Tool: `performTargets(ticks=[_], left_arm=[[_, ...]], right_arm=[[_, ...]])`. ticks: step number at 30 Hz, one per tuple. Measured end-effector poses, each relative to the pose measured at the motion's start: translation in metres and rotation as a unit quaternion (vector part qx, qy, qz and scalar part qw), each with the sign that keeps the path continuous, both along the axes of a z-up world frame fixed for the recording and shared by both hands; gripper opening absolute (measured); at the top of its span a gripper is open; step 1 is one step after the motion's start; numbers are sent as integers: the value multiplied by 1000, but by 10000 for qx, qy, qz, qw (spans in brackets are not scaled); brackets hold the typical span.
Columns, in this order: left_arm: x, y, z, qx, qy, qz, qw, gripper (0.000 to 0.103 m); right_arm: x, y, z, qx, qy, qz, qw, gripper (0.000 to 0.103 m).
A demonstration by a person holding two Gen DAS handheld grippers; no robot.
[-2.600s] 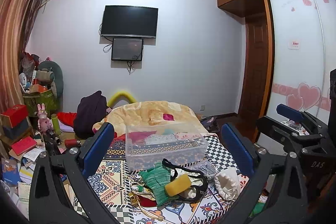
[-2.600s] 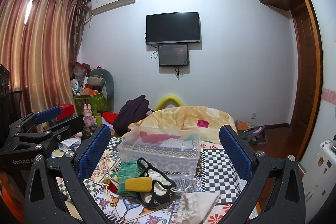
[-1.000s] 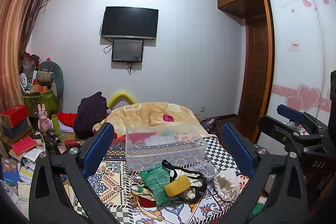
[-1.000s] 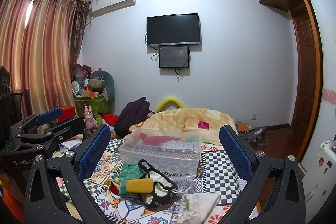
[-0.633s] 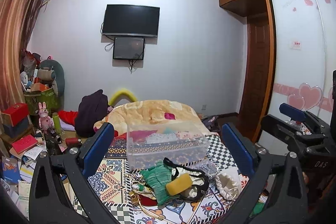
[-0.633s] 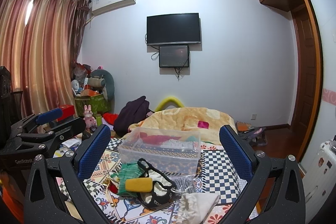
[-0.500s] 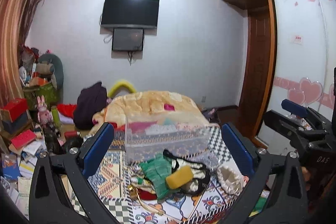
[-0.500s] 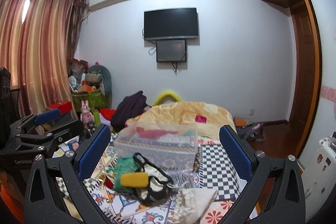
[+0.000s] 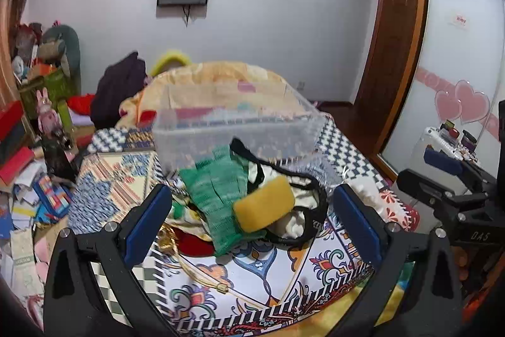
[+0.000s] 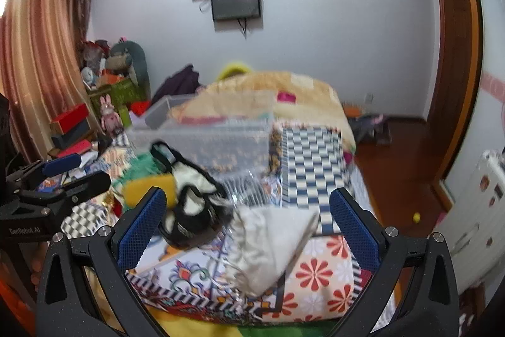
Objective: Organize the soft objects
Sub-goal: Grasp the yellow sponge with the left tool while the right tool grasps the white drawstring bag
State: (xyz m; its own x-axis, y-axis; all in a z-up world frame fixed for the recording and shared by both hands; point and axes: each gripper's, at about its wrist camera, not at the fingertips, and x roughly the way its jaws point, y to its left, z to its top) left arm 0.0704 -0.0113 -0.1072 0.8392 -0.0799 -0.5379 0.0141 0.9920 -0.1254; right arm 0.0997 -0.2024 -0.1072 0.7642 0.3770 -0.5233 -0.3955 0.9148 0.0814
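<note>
On the patterned bed cover [image 9: 258, 277], a clear bin [image 9: 236, 128] sits behind a heap: green cloth [image 9: 217, 198], white bag [image 10: 268, 242], yellow sponge [image 9: 265, 207]. Both the left gripper [image 9: 252, 223] and the right gripper [image 10: 247, 221] hover over the heap, spread wide and empty.

Soft, even indoor light filled the room, with faint daylight glowing through the curtains [image 10: 38, 52]. Motion blur smeared both views, worst in the right wrist's. Fisheye bending curved the edges, corners vignetted black.

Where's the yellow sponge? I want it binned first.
In the left wrist view, the yellow sponge lies mid-pile between the open fingers, on the green cloth.
</note>
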Motion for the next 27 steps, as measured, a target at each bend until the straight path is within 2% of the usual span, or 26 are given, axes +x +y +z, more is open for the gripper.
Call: performTargets(ticks=[5,9,12,14,17,19,20,23,25,27], left_arm=[[19,-4,-23,-91,323,-36,9994,103],[27,-9,-34,-98,484,-204,9986,86],[32,-9,-42,-128,574,-256,9979,78],[34,-8,-47,-195,639,-269,9974,72],[37,-3,-54,-300,722,-284,9965,60],[38,-1,-57,-370,761,-332,9959,49],[38,-1,-56,-387,766,-341,9957,47],[35,1,-56,-415,709,-341,9960,44],[32,1,-53,-405,631,-344,9966,43],[27,2,-48,-394,526,-333,9973,42]], right_arm=[[12,-10,-20,39,503,-32,9987,103],[17,-18,-38,29,783,-43,9969,103],[21,-20,-49,63,1017,7,9948,102],[22,-20,-53,70,1124,55,9936,96],[26,-16,-61,33,1256,156,9920,80],[28,-14,-65,26,1330,215,9909,64],[28,-13,-66,24,1368,239,9903,60],[26,-16,-66,17,1336,222,9908,50],[26,-17,-63,14,1306,224,9912,33],[26,-18,-61,55,1285,217,9915,28]])
